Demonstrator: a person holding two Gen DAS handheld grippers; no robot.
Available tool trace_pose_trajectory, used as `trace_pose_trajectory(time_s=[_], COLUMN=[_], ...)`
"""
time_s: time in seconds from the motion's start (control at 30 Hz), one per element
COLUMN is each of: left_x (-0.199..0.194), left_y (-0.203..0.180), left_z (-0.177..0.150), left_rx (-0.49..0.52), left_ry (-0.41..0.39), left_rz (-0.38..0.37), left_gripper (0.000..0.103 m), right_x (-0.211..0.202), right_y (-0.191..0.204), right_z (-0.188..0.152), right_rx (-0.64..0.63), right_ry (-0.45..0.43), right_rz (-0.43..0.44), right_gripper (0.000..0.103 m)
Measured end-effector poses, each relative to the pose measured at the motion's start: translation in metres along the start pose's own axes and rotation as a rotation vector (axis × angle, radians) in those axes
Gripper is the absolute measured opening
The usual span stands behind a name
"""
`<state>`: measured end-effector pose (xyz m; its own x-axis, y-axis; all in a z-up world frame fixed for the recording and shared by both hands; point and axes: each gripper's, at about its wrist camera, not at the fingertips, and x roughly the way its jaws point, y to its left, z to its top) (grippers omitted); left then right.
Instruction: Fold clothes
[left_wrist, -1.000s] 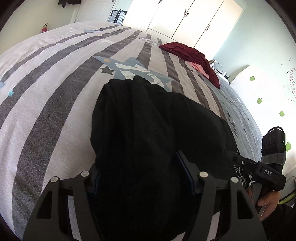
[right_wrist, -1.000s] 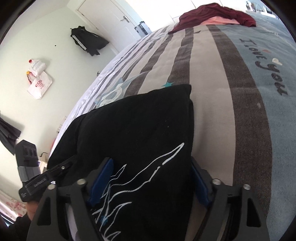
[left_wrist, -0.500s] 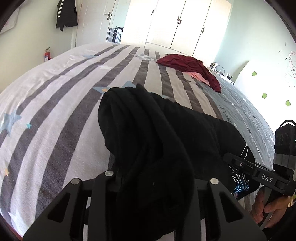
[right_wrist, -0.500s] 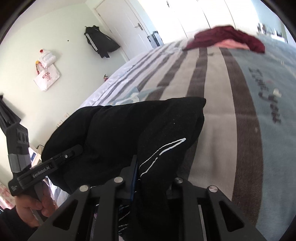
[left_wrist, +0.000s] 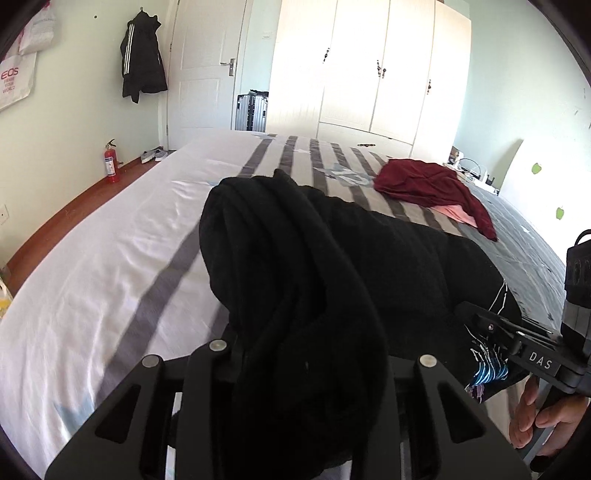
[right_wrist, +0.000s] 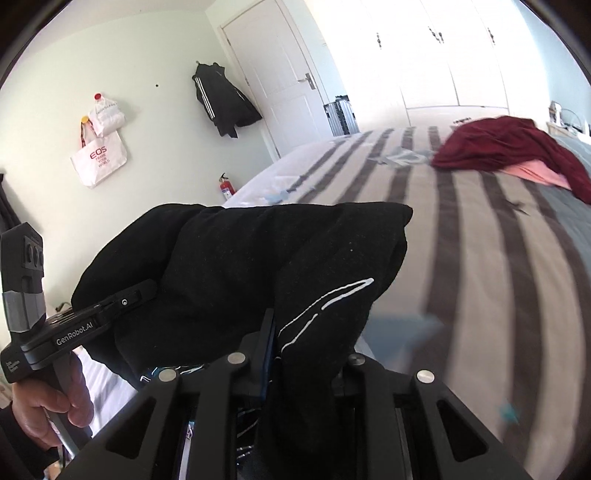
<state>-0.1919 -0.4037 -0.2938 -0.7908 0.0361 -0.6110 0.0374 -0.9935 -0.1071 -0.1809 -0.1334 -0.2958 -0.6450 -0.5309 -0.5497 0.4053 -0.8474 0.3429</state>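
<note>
A black garment (left_wrist: 295, 240) with a white line print (right_wrist: 325, 299) hangs bunched between both grippers, raised above the striped bed (left_wrist: 110, 258). My left gripper (left_wrist: 306, 354) is shut on one thick fold of it; the cloth hides the pads. My right gripper (right_wrist: 306, 350) is shut on the printed end, with a blue pad edge showing beside the cloth. In the left wrist view, the right gripper (left_wrist: 491, 328) sits at the garment's right end, a hand (left_wrist: 543, 417) on its handle. The right wrist view shows the left gripper (right_wrist: 140, 291) at the garment's left end.
A maroon garment (left_wrist: 424, 182) lies over a pink one (left_wrist: 456, 214) at the bed's far right. Beyond the bed stand a white wardrobe (left_wrist: 369, 66), a suitcase (left_wrist: 251, 112) and a door. A black jacket (left_wrist: 142, 62) hangs on the wall; a fire extinguisher (left_wrist: 110, 162) stands on the floor.
Both grippers went from open around the flat black garment to shut on it. They rose and carried it up off the bed, so it now hangs bunched.
</note>
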Motion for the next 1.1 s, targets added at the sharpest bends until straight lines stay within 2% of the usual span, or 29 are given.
trace_pose_trajectory(time_s=[0.1, 0.23, 0.47, 0.57, 0.63, 0.67, 0.7, 0.73, 0.8, 0.83, 0.87, 0.97, 1.03, 1.1], left_x=[0.047, 0.110, 0.206, 0.249, 0.281, 0.293, 0.300, 0.303, 0.303, 0.299, 0.294, 0.269, 0.251, 0.238], left_y=[0.051, 0.104, 0.156, 0.167, 0.175, 0.179, 0.186, 0.196, 0.216, 0.225, 0.231, 0.244, 0.259, 0.261], left_z=[0.035, 0.073, 0.135, 0.148, 0.145, 0.142, 0.139, 0.137, 0.133, 0.131, 0.131, 0.135, 0.144, 0.156], left_rx=[0.012, 0.021, 0.018, 0.017, 0.020, 0.014, -0.011, -0.057, -0.150, -0.182, -0.195, -0.225, -0.248, -0.249], left_ry=[0.002, 0.046, 0.095, 0.132, 0.178, 0.190, 0.185, 0.175, 0.167, 0.161, 0.157, 0.135, 0.089, 0.029], left_rz=[0.037, 0.040, -0.010, -0.023, -0.031, -0.034, -0.046, -0.070, -0.135, -0.164, -0.179, -0.178, -0.122, -0.062], left_gripper=[0.026, 0.026, 0.026, 0.026, 0.029, 0.031, 0.042, 0.054, 0.065, 0.067, 0.069, 0.074, 0.078, 0.078], right_x=[0.072, 0.152, 0.254, 0.296, 0.325, 0.338, 0.350, 0.356, 0.351, 0.347, 0.337, 0.307, 0.285, 0.267], right_y=[0.022, 0.050, 0.065, 0.058, 0.050, 0.046, 0.041, 0.038, 0.029, 0.023, 0.015, 0.006, 0.011, 0.022], right_z=[0.032, 0.067, 0.133, 0.156, 0.162, 0.163, 0.161, 0.158, 0.151, 0.148, 0.144, 0.138, 0.139, 0.146], right_rx=[0.007, 0.016, 0.053, 0.073, 0.088, 0.091, 0.097, 0.098, 0.131, 0.159, 0.188, 0.200, 0.157, 0.100], right_ry=[-0.006, 0.012, 0.038, 0.056, 0.089, 0.107, 0.119, 0.119, 0.087, 0.085, 0.071, 0.042, 0.023, -0.017], right_rz=[-0.001, -0.040, -0.132, -0.174, -0.207, -0.222, -0.236, -0.242, -0.237, -0.228, -0.222, -0.242, -0.280, -0.354], right_gripper=[0.017, 0.017, 0.017, 0.018, 0.018, 0.019, 0.021, 0.027, 0.043, 0.055, 0.061, 0.062, 0.062, 0.062])
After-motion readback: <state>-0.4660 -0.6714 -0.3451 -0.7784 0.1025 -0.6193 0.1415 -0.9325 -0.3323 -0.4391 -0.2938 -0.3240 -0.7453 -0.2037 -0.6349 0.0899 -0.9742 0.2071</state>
